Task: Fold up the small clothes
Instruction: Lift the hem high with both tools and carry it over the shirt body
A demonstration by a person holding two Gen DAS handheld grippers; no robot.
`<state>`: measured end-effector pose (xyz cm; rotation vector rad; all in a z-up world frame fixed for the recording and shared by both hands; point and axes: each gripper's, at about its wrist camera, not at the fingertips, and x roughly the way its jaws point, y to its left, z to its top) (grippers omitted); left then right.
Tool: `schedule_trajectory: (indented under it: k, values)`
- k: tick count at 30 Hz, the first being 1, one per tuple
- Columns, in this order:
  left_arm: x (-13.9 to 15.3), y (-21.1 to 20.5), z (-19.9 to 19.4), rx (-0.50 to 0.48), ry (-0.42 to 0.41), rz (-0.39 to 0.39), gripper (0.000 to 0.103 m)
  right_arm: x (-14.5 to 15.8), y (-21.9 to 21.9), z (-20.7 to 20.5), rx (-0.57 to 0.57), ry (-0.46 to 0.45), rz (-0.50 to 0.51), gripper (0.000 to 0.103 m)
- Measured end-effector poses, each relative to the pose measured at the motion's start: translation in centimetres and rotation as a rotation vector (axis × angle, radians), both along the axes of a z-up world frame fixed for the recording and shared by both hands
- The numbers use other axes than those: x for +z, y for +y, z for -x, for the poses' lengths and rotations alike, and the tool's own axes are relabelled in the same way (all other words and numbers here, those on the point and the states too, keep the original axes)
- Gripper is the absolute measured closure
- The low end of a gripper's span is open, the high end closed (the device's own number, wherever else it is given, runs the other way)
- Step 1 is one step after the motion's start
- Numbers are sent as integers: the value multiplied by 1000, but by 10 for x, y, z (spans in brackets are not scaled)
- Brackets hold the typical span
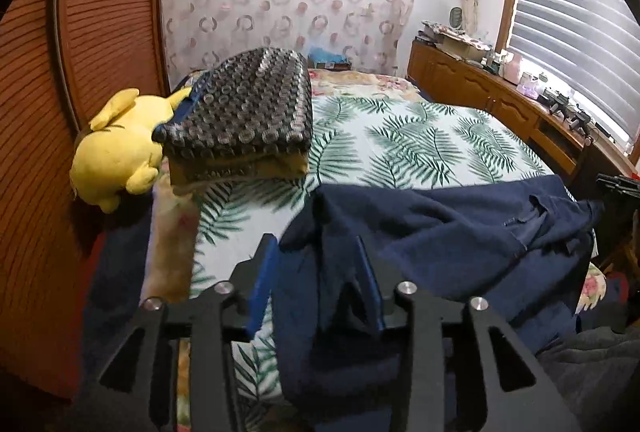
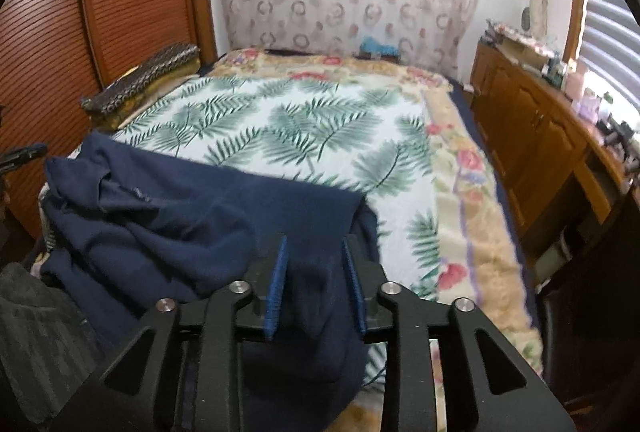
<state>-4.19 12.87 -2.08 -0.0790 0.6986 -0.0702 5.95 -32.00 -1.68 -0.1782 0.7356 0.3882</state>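
The bed (image 2: 304, 135), under a fern-print sheet, carries my navy garment (image 2: 168, 216) rumpled along its near edge. Only my left view shows the yellow plush toy (image 1: 116, 147) beside the folded patterned blanket (image 1: 244, 111) at the bed's left edge. My left gripper (image 1: 316, 252) and right gripper (image 2: 314, 252) each pinch a bunch of the garment's cloth between blue fingers.

A home bedroom is showing here. A bed (image 2: 304, 135) with a leaf-print sheet is filling the middle. Left of the bed a yellow plush toy (image 1: 116, 147) is lying by a slatted wardrobe door (image 1: 108, 15); right of the bed a wooden cabinet (image 2: 532, 135) is standing under window blinds (image 1: 572, 15).
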Motion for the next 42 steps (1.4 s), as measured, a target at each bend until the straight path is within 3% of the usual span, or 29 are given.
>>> schedule_trajectory:
  k: [4,10,19,23,30,42]
  values:
    - [9,5,-18,-24,-8,23,51,8,-2,-11,-31,-26,-1,59]
    - [13,0,-60,-60,2,0,50,-4,8,-41,-22,-7,-18,50]
    - [-20,-5,-124,-63,125,-14,50,-50,22,-100,-29,96,10,48]
    - [-39,-12,-126,-87,182,-30,50,-67,21,-112,-41,130,30,47]
    - [-59,-7,-117,-83,247,-27,50,-75,11,-113,-65,139,-19,37]
    - [-67,-5,-110,-81,248,-8,49,-75,10,-115,-68,139,-21,36]
